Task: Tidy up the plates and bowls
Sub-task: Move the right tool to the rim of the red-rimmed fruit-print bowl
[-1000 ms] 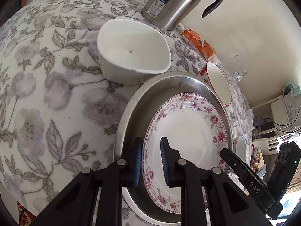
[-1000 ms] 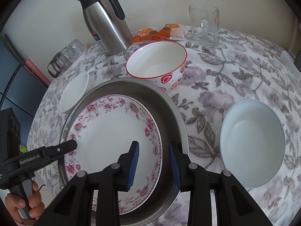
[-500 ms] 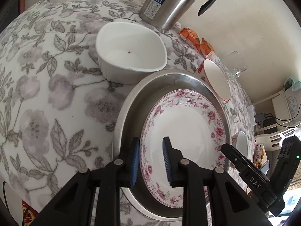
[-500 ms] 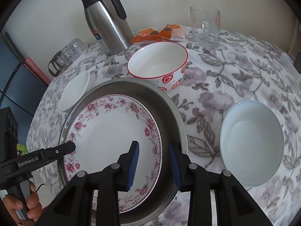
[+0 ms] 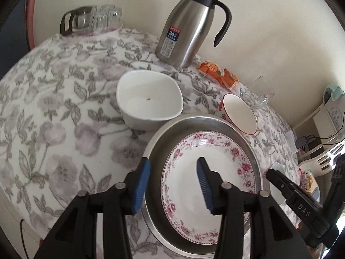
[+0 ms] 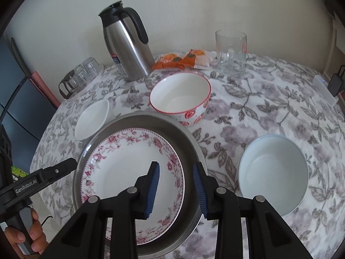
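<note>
Versus the earlier frames, the left gripper (image 5: 172, 183) is seen pulled back and raised, jaws now spread wide where they were nearly closed around the near rim; nothing is held, one blue pad (image 5: 141, 185) lying over the rim of the round stainless-steel basin (image 5: 159, 142), the other over the white plate with the pink floral border (image 5: 207, 149). The right gripper (image 6: 175, 187) is also opened somewhat wider than before and holds nothing, its pads straddling the plate's right rim and the basin wall. The floral plate (image 6: 129, 151) is unchanged in place, lying flat inside the basin (image 6: 189, 138) on the grey-floral tablecloth (image 6: 269, 108). The squarish white bowl (image 5: 148, 101) is just beside the basin's far-left rim; contact cannot be confirmed. The white bowl with red rim and red fruit print (image 6: 180, 99) sits at the basin's far edge, touching or nearly so. The pale blue-rimmed white bowl (image 6: 272, 168) stands apart on the right. In the left wrist view that bowl is mostly hidden behind the right gripper's body, and the basin's near edge is cut off by the fingers. The steel thermal jug with black handle (image 6: 127, 41), clear glass mug (image 6: 230, 51), orange snack packets (image 6: 181, 60) and cluster of glasses (image 5: 94, 19) are at the back; label text is unreadable.
</note>
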{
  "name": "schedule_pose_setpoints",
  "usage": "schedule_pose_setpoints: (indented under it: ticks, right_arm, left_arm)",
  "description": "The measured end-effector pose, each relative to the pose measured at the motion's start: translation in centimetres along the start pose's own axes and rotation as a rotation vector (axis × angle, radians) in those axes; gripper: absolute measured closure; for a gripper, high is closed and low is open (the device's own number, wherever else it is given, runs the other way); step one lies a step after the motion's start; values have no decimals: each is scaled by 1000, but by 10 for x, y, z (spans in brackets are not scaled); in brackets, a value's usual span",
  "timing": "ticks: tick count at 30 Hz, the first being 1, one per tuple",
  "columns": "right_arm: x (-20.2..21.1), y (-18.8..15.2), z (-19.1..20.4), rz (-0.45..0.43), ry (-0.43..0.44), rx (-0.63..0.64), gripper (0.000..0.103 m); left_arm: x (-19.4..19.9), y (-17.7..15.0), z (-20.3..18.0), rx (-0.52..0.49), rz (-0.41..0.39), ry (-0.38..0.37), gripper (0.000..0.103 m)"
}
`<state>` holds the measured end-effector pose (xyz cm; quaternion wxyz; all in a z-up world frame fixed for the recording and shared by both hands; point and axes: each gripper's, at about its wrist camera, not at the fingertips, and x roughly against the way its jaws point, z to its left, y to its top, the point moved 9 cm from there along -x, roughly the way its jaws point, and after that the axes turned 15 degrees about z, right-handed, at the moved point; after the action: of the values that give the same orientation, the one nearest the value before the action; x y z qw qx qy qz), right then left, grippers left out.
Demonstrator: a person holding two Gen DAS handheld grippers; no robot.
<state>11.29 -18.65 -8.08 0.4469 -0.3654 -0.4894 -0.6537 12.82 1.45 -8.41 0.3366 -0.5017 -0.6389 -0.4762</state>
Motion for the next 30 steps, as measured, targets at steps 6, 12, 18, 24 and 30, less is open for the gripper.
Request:
schedule_pose_setpoints:
  ticks: [6,12,18,24,30]
  right_arm:
    - [8,3,2,-46,-45,21,39]
    - [0,2,-7,-29,-62,0,24]
    - [-3,1,-16,-20,-74,-24,8]
    - [-5,0,-20,-17,-73,-42,1]
    - [-5,0,-21,-21,-83,-37,0]
  left_arm:
    - [-5,-2,8,3,15,58,32]
    - [-3,2,19,18,-23,135,15]
    - [2,5,18,-15,-65,203,9]
    - [3,6,19,-32,-86,250,9]
    - [10,9,22,-57,-153,367,6]
